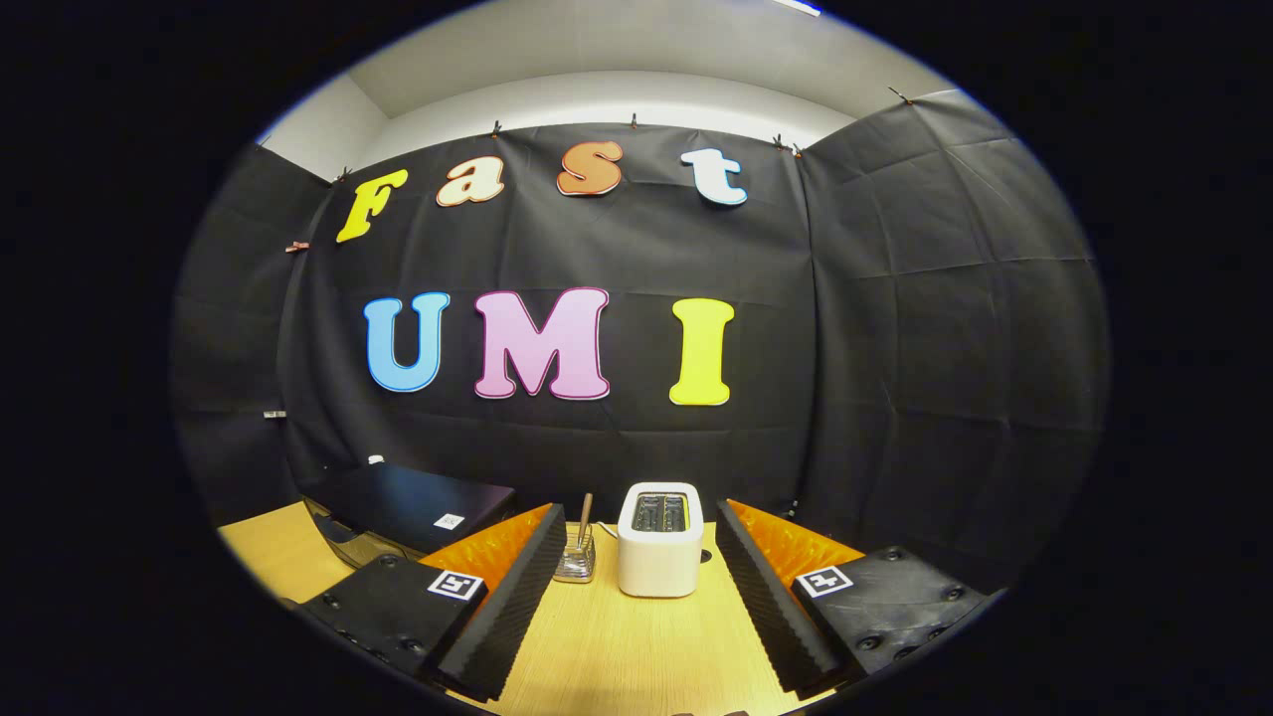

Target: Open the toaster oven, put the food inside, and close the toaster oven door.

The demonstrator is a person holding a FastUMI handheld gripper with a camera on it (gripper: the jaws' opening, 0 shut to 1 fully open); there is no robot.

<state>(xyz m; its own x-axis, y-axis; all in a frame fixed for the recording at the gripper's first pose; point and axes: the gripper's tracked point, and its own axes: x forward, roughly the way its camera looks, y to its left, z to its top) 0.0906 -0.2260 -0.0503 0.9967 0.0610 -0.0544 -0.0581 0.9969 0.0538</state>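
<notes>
The gripper's (636, 597) two fingers stand spread wide apart over a pale wooden table (617, 646), holding nothing. Between them and just beyond their tips sits a small white, round-cornered toaster (659, 542) with two slots in its top. A clear glass holder with a brown stick standing in it (577, 557) rests close beside it, against the inner side of the left finger. Further off to the left, near the booth wall, a dark, flat-topped box-shaped appliance (423, 502) lies on the table; whether this is the toaster oven, and where its door and handle face, cannot be told from here. No food can be made out. An oven door would likely be rigid and hinged, best taken by its handle; the glass holder looks fragile and easily tipped.
</notes>
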